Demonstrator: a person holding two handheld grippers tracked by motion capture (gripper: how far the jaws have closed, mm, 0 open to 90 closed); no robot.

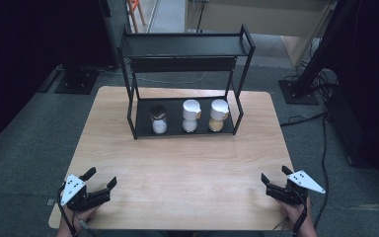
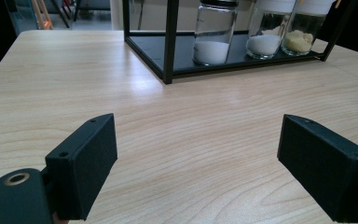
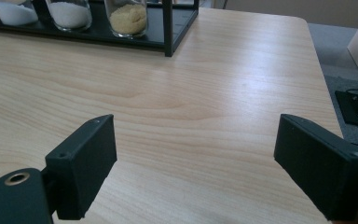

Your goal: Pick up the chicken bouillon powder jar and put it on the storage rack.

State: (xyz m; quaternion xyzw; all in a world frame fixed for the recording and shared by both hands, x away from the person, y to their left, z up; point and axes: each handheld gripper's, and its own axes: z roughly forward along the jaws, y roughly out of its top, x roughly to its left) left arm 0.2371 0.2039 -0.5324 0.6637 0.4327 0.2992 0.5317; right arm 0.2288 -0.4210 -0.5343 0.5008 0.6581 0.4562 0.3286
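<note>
A black two-tier metal rack (image 1: 128, 84) stands at the far middle of the wooden table (image 1: 177, 163). On its lower shelf stand three glass jars in a row: a dark-lidded jar (image 1: 158, 119) with white powder, a white-lidded jar (image 1: 191, 115) with white grains, and a white-lidded jar (image 1: 218, 115) with yellow-brown grains. My left gripper (image 1: 100, 178) rests open at the near left corner, nothing between its jaws. My right gripper (image 1: 275, 175) is open at the near right edge, also with nothing in it. The left gripper view shows the jars (image 2: 213, 32) ahead past the rack's post (image 2: 170, 42).
The rack's top shelf (image 1: 185, 45) is bare. Stands and cables (image 1: 321, 123) lie on the grey floor right of the table; a black base (image 1: 76, 81) stands at the far left. Bare wood stretches between both grippers and the rack.
</note>
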